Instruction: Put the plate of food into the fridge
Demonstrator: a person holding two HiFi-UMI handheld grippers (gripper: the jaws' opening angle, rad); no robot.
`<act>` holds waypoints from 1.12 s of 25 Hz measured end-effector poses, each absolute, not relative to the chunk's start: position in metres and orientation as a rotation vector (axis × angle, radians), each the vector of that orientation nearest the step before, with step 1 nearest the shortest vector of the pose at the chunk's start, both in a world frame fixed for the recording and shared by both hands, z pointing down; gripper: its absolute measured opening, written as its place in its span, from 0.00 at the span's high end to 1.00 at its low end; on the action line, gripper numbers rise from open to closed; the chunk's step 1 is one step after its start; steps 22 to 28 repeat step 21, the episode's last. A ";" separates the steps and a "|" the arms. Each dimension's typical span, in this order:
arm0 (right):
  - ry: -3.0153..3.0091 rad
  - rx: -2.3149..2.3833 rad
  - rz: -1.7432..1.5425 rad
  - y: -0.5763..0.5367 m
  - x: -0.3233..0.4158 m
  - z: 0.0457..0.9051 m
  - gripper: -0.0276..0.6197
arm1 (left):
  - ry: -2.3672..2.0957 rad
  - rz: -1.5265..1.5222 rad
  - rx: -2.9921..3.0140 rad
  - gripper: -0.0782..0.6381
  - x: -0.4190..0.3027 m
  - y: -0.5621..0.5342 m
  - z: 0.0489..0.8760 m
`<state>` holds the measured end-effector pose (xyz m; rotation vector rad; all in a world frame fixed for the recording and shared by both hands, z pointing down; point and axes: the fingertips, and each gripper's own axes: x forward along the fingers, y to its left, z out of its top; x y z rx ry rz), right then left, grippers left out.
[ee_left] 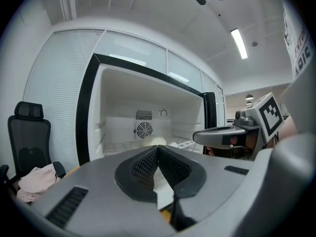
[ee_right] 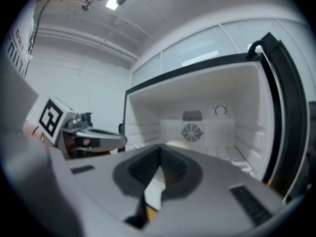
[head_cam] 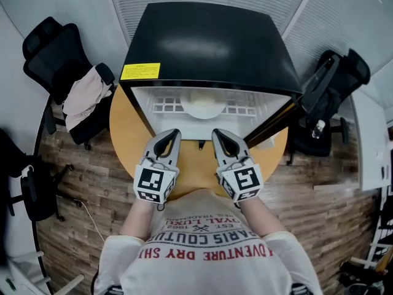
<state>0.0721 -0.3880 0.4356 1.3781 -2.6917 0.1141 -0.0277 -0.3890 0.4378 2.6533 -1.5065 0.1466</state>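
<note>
Head view, inventory of items.

1. Fridge: compact, boxy, glossy black shell, rectangular yellow label on its top at the near left corner. Its door is swung open to the right. The liner is smooth white plastic, with a white grid shelf and a round fan grille on the far wall.
2. Plate of food: round, pale, holding a cream-coloured mound. It sits inside the fridge, on the shelf, about mid-width.
3. Worktop: round, matte tan wood, carrying the fridge.
4. Left claw: grey moulded body, black ribbed pads, clenched tip to tip on nothing, just before the fridge opening.
5. Right claw: same build, likewise clenched and empty, beside the left one.
6. Office chair: black mesh, far left, with a crumpled pale cloth draped on it.
</note>
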 end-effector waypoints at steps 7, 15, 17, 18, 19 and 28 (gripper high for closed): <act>-2.699 1.374 0.152 -0.387 0.071 0.436 0.91 | -1.502 0.140 2.663 0.85 -0.025 -0.387 0.435; -2.694 1.361 0.157 -0.384 0.072 0.438 0.91 | -1.498 0.151 2.662 0.85 -0.021 -0.385 0.437; -2.693 1.347 0.167 -0.382 0.070 0.438 0.91 | -1.497 0.140 2.666 0.85 -0.021 -0.385 0.436; -2.694 1.340 0.171 -0.381 0.069 0.438 0.91 | -1.497 0.134 2.668 0.85 -0.021 -0.385 0.435; -2.694 1.334 0.171 -0.381 0.067 0.438 0.91 | -1.497 0.131 2.669 0.85 -0.021 -0.385 0.435; -2.693 1.323 0.166 -0.380 0.065 0.438 0.91 | -1.497 0.129 2.668 0.85 -0.020 -0.385 0.437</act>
